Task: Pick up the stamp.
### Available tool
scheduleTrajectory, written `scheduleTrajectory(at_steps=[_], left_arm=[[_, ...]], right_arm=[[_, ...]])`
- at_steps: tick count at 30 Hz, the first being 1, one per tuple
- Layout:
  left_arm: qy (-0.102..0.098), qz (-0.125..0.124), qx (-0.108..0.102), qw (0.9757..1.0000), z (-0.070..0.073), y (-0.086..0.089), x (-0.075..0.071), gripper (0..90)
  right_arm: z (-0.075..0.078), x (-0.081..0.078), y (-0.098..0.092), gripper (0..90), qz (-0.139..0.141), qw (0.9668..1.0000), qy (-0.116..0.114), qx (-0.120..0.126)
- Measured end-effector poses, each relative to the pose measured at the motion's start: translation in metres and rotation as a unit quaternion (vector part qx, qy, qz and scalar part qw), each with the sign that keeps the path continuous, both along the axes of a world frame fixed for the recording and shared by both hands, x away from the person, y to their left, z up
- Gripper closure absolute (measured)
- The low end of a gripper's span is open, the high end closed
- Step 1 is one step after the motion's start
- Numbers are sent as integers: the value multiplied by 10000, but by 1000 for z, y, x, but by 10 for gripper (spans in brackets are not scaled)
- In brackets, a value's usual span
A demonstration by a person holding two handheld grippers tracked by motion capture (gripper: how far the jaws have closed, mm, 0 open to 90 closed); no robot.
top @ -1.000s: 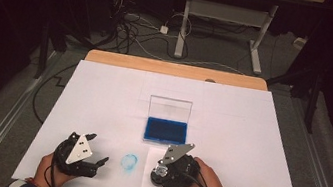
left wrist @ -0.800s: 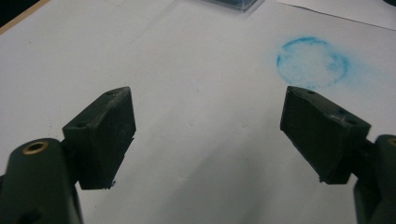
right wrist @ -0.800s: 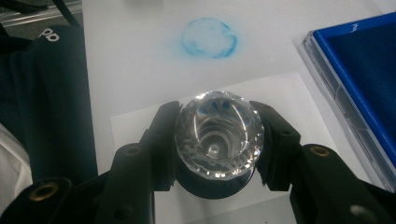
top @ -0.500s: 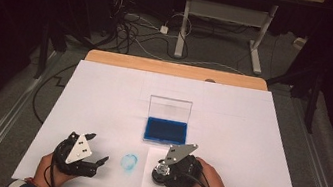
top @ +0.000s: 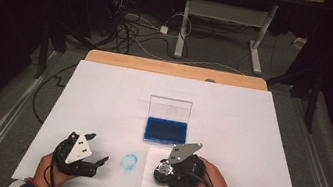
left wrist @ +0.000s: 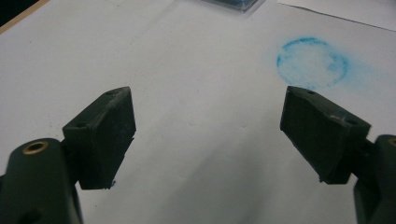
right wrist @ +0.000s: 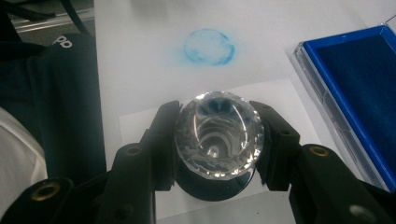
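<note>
Closing lately, right gripper (right wrist: 217, 140) clamps faceted glass stamp (right wrist: 218, 140), hands barely shifted, left gripper (left wrist: 208, 135) gaping empty.

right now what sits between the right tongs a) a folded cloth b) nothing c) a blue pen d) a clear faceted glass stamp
d: the right tongs are closed on a clear faceted glass stamp, their pads against its two sides, above a small white sheet.
</note>
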State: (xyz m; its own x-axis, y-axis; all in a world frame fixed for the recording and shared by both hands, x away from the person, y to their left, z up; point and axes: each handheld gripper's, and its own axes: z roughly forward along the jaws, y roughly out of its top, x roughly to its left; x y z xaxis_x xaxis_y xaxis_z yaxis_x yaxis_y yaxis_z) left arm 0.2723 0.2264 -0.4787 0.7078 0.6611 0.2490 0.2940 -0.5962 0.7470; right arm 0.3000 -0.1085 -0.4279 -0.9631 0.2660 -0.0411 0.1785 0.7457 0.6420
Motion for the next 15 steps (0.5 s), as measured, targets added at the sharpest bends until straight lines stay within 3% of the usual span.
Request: scheduleTrajectory(at_steps=[5,15], left_arm=[[10,15,-49,10000,0,1,0,171],[57,-20,-144,9999,-1,2,4,171]], right_arm=[[3,0,-2,567,-75,9999,-125,3],[8,6,-13,567,-113,9998,-155,2]])
